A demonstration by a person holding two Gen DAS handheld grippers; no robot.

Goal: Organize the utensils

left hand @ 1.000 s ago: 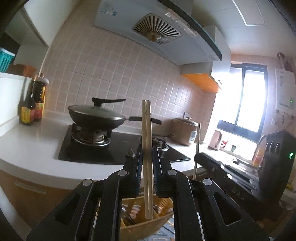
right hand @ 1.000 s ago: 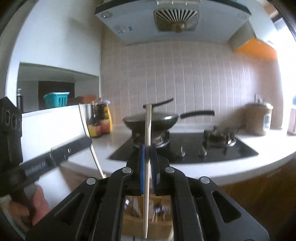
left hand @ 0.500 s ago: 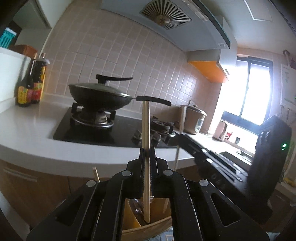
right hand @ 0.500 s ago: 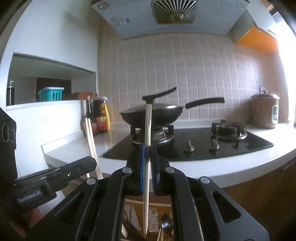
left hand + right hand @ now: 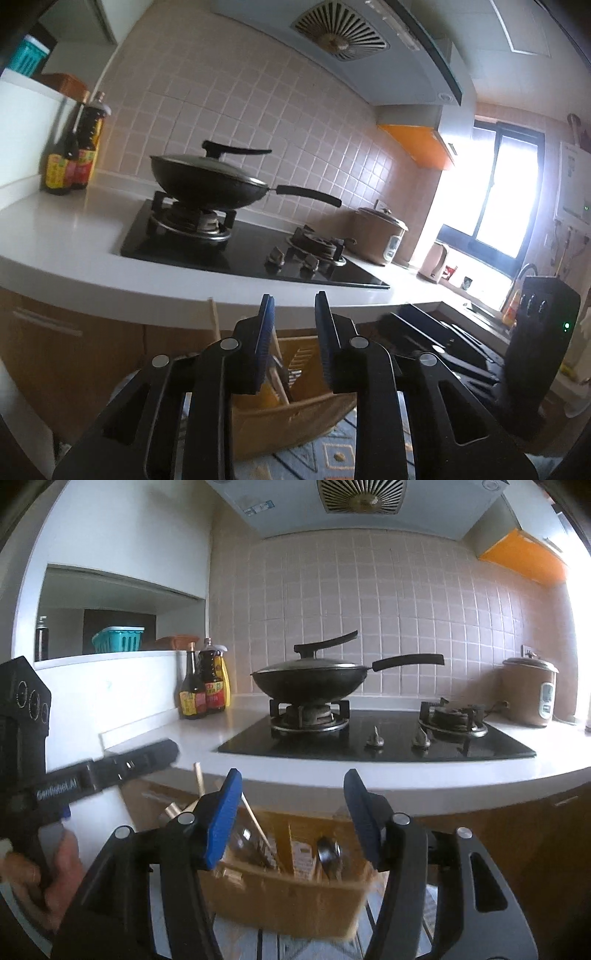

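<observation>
A tan utensil holder (image 5: 291, 417) stands below both grippers; it also shows in the right wrist view (image 5: 288, 897). Wooden chopsticks (image 5: 199, 779) and a metal spoon (image 5: 327, 853) stand in its compartments. A chopstick (image 5: 213, 319) sticks up at its left side. My left gripper (image 5: 293, 306) is open and empty just above the holder. My right gripper (image 5: 293, 781) is open wide and empty above it. The left gripper's body (image 5: 103, 771) shows at the left of the right wrist view; the right gripper's body (image 5: 532, 354) shows at the right of the left wrist view.
A white counter (image 5: 369, 775) with a black gas hob (image 5: 376, 738) runs ahead. A lidded black wok (image 5: 310, 679) sits on the left burner. Sauce bottles (image 5: 203, 690) stand at the left, a rice cooker (image 5: 528, 694) at the right. A patterned mat (image 5: 343, 454) lies under the holder.
Both grippers held upright chopsticks before. Both have opened and the chopsticks have dropped into the holder. The grippers sit slightly lower relative to the counter.
</observation>
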